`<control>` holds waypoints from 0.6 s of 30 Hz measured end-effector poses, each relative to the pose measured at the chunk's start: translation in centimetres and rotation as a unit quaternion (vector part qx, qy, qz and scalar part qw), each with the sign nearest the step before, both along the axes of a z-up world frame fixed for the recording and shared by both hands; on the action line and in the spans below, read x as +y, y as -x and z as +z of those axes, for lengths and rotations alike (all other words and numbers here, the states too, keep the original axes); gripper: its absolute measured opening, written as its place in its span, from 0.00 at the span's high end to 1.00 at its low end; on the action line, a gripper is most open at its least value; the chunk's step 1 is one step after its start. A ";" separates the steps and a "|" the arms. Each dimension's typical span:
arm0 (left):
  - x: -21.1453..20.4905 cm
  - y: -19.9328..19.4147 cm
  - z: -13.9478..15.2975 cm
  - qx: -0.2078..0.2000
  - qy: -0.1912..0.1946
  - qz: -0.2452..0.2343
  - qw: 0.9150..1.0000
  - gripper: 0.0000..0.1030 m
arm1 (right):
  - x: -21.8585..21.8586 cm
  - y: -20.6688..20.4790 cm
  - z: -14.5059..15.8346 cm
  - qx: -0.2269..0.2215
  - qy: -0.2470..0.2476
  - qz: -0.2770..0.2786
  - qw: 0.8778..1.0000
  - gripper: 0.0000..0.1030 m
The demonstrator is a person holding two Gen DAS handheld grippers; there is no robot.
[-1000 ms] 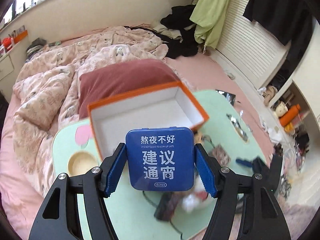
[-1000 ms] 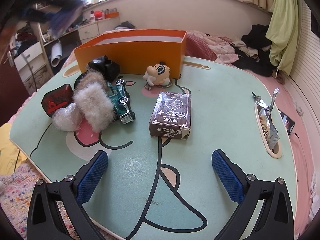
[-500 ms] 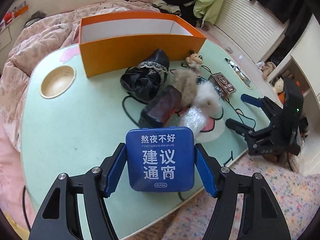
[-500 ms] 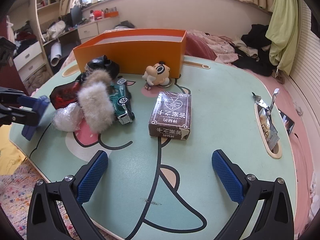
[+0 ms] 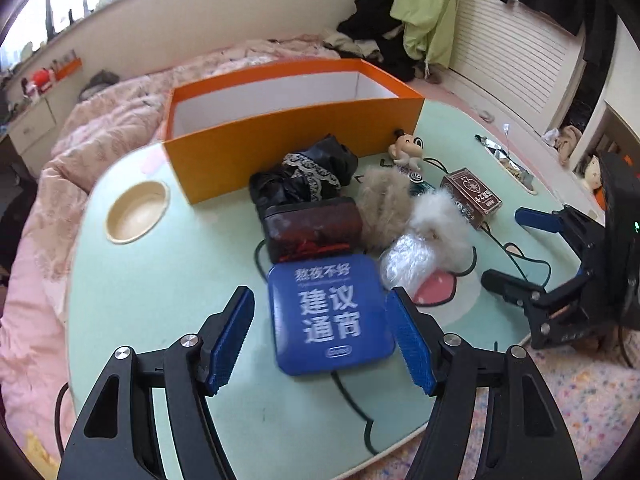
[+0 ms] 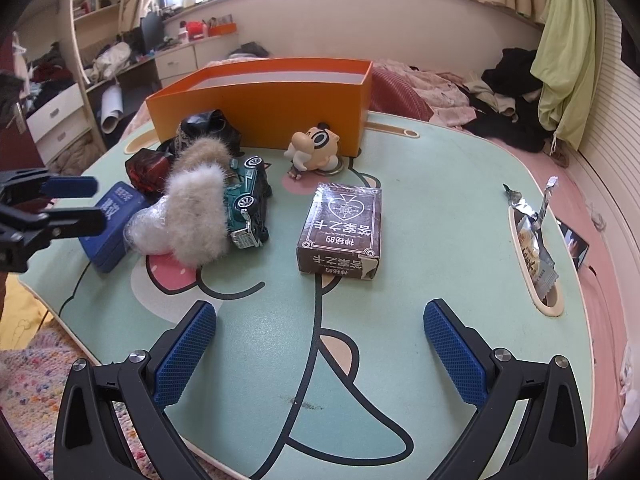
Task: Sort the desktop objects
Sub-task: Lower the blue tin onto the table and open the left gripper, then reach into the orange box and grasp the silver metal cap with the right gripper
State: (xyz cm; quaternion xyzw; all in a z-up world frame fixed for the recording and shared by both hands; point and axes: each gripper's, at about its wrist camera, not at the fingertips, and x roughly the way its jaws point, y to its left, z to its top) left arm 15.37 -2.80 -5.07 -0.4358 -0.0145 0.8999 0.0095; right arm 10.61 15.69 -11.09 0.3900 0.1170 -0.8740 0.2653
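The blue tin (image 5: 329,314) is seen lying flat on the green table (image 5: 168,304), between the spread fingers of the left gripper (image 5: 322,334); a gap is visible on each side, so nothing is gripped. Just behind the tin, a dark red pouch (image 5: 314,226) is found touching its far edge, and a clear plastic wad (image 5: 406,266) sits at its far right corner. Beyond these, two fur pieces (image 5: 412,212) and a black lace cloth (image 5: 308,174) are crowded between the tin and the orange box (image 5: 288,136), whose opening is seen empty. A green toy car (image 6: 248,200) and a cartoon figurine (image 6: 314,148) lie right of the tin. The right gripper (image 6: 320,346) is held wide open over bare table, with a brown card box (image 6: 342,230) ahead of it.
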 end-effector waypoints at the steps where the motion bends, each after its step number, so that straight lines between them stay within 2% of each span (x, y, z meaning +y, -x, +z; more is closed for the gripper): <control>1: -0.1 -0.7 0.0 0.009 0.003 0.010 1.000 0.26 | 0.0 0.0 0.0 0.000 -0.001 -0.001 1.000 0.00; 3: -0.3 -2.5 0.1 0.033 0.003 0.031 0.999 0.24 | 0.1 0.0 0.0 -0.001 -0.001 -0.003 1.000 0.00; 5: -0.2 -3.6 0.0 0.053 -0.001 0.030 0.998 0.24 | 0.1 0.1 0.0 -0.003 -0.003 -0.005 1.000 0.00; 9: 1.2 -4.2 -0.6 0.044 0.021 0.010 0.999 0.24 | 0.1 0.2 0.0 -0.010 -0.007 -0.014 1.000 0.00; 13: 2.6 -4.7 -2.5 0.040 0.048 0.011 0.998 0.23 | 0.1 0.2 0.2 -0.021 -0.014 -0.029 0.999 0.00; 16: 2.4 -4.3 -3.8 0.040 0.025 0.014 0.999 0.01 | -0.2 0.0 0.6 -0.031 -0.013 -0.037 0.999 0.01; 18: 1.8 -3.7 -3.9 0.037 0.017 0.021 0.999 0.00 | -0.4 -0.5 1.5 -0.032 0.000 -0.036 0.999 0.04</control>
